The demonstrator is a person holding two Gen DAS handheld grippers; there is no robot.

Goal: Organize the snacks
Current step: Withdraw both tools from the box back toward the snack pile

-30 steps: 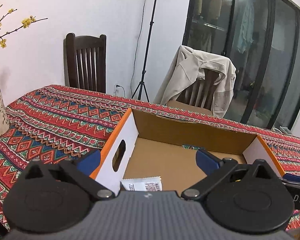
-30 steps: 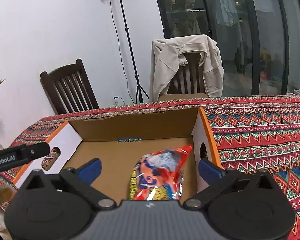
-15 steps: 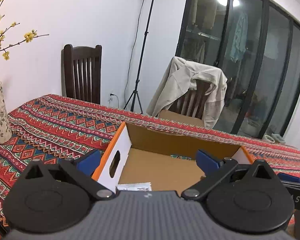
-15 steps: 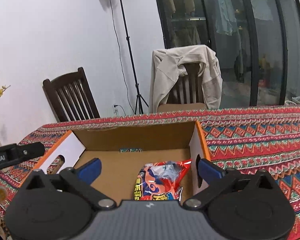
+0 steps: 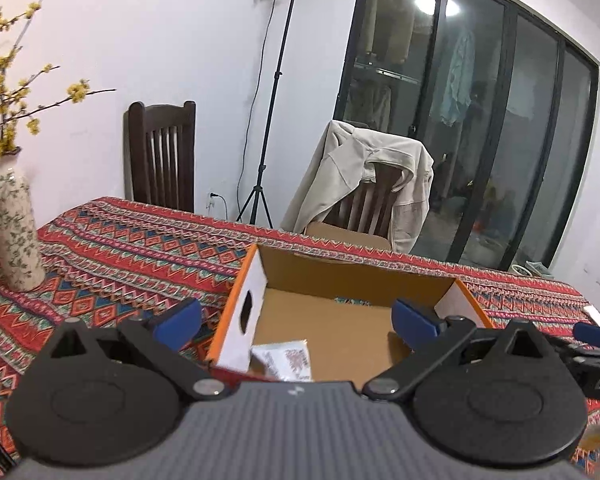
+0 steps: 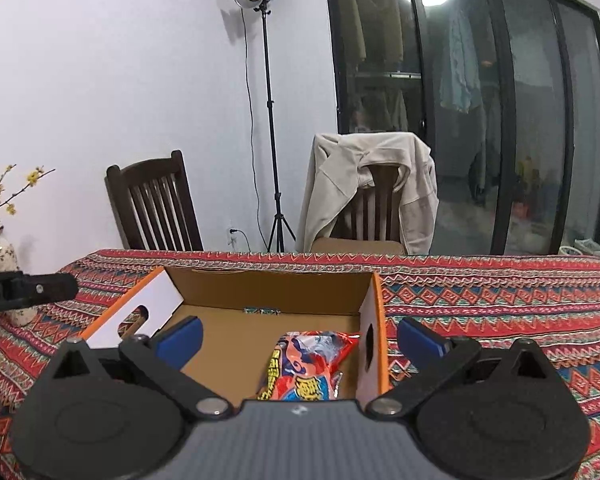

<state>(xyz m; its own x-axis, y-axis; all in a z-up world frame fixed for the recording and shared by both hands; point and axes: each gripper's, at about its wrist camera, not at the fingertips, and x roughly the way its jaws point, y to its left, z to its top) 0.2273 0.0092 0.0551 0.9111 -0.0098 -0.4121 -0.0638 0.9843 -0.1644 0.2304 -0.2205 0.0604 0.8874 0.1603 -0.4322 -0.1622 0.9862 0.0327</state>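
An open cardboard box (image 5: 332, 276) (image 6: 268, 292) with orange-edged white end flaps sits on the patterned tablecloth. Inside it lie a white sachet (image 5: 286, 362) near the left end and a red and blue snack bag (image 6: 310, 364) near the right end. My left gripper (image 5: 296, 320) hovers open in front of the box's left half, nothing between its blue fingers. My right gripper (image 6: 298, 338) is open too, spanning the right end wall above the snack bag. Part of the left gripper's body (image 6: 24, 288) shows at the right wrist view's left edge.
A flowered vase (image 5: 14, 232) with yellow blossoms stands at the table's left end. Behind the table are a dark wooden chair (image 5: 162, 156), a chair draped with a beige jacket (image 5: 364, 184), a light stand (image 6: 270, 120) and glass doors. The tablecloth (image 6: 500, 300) stretches right of the box.
Both grippers have pulled back and risen from the box, so it looks smaller and lower in both views. Both stay open. The sachet and snack bag have not moved.
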